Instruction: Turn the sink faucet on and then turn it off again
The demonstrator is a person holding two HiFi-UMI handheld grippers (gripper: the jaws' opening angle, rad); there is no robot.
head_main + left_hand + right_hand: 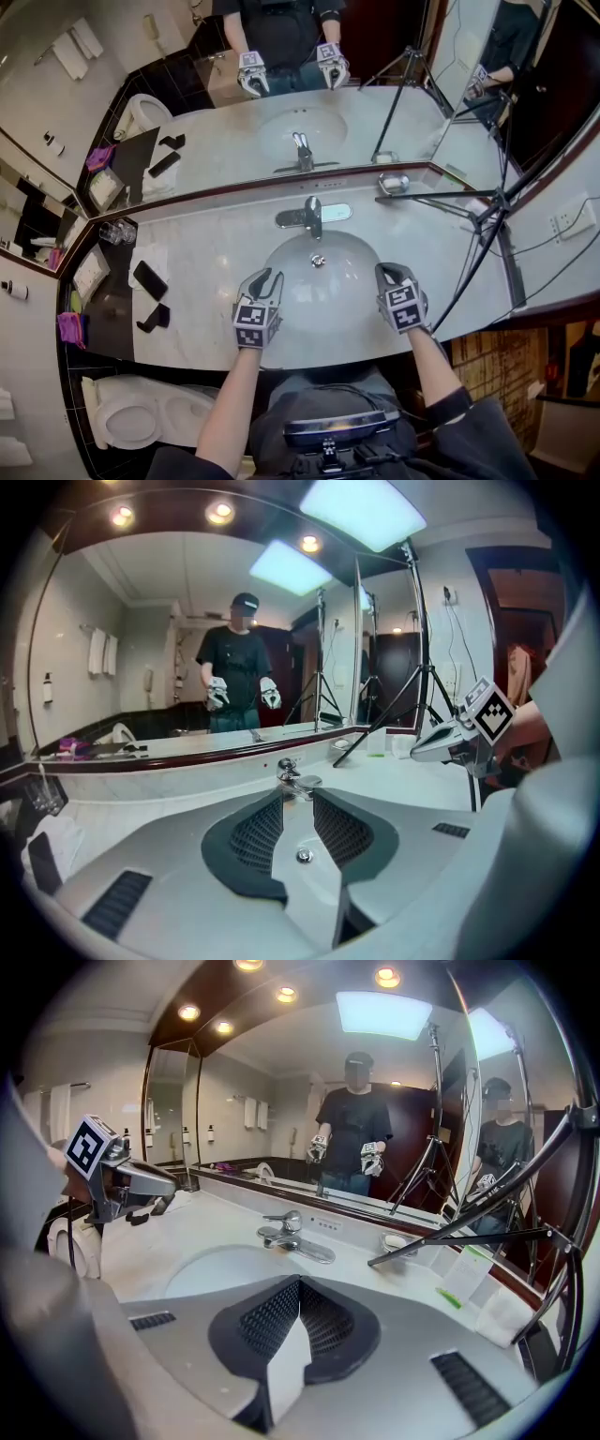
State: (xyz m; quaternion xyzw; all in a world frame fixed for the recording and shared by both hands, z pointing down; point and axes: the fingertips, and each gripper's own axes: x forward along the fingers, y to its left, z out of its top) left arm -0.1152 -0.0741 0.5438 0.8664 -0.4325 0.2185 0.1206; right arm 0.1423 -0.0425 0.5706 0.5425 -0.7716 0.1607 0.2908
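The chrome faucet (312, 216) stands at the back of the white sink basin (349, 291), its lever lying to the left. No water shows at the spout. Both grippers hover over the basin's near rim, short of the faucet. My left gripper (265, 276) is open, and through the gap between its empty jaws the left gripper view shows the faucet (298, 782) and the drain (304, 856). My right gripper (387, 271) is shut on nothing. In the right gripper view its dark pads (267, 1321) meet, with the faucet (286, 1228) further off to the left.
A tripod (473, 204) straddles the counter's right side, near a soap dish (394, 183). Two black phones (150, 279) and drinking glasses (117, 232) sit on the left. A mirror (225, 141) backs the counter. A toilet (131, 417) stands lower left.
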